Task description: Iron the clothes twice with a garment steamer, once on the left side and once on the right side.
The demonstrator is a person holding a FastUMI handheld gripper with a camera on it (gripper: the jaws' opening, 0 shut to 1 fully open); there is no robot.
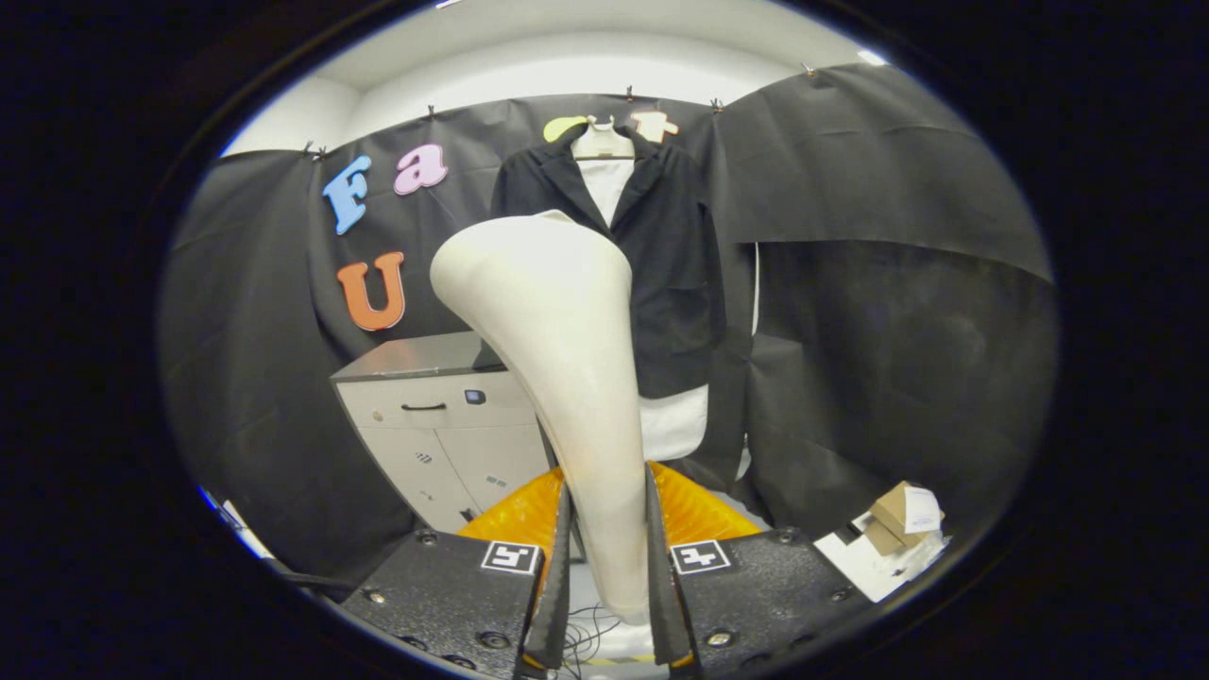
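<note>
The gripper (609, 557) holds the cream-coloured garment steamer (557, 359) by its narrow handle, which runs up between the two black fingers (557, 567); the jaws are closed on that handle, one finger pressing each side. From the grip the steamer rises and widens into a broad, flattened head that leans towards the left, its top edge overlapping the left side of the clothes hanging beyond it. Those clothes are a black jacket (675, 274) worn open over a white shirt (672, 423), both on a hanger (604, 142) fixed high on the dark cloth wall of the booth. The shirt's collar shows between the jacket lapels and its hem hangs below the jacket's lower edge. The steamer head stands in front of the garment, and whether it touches the fabric cannot be told. Left of the steamer, against the wall, stands a light grey cabinet (439, 425) with a dark handle on its drawer. Just behind the fingers, low down, sits something orange and ribbed (694, 510). To the right, near the floor, small cardboard boxes (902, 515) lie on white sheets, well apart from the hanging clothes.
</note>
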